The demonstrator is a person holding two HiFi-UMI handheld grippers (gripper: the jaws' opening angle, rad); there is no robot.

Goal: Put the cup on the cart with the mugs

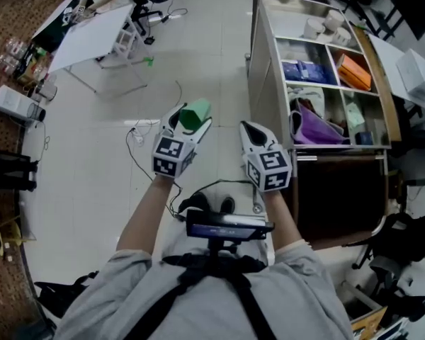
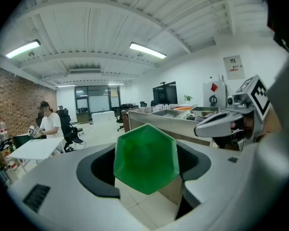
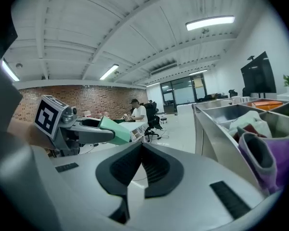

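Observation:
The green cup point(image 1: 195, 113) is a faceted plastic one, held out over the floor with my left gripper point(image 1: 190, 121) shut on it. In the left gripper view the cup point(image 2: 145, 158) fills the space between the dark pads, bottom towards the camera. My right gripper point(image 1: 246, 128) hovers beside it with its tips together and nothing between them point(image 3: 140, 146). From the right gripper view the cup point(image 3: 116, 131) shows at the left. The steel cart point(image 1: 268, 83) stands just right of both grippers, with white mugs point(image 1: 324, 27) in its far compartment.
The cart's compartments hold blue packets point(image 1: 304, 71), an orange pack point(image 1: 354, 71) and a purple cloth point(image 1: 315, 129). A white table point(image 1: 92, 34) and a seated person point(image 2: 45, 121) are far left. A cable point(image 1: 138, 154) trails over the tiled floor.

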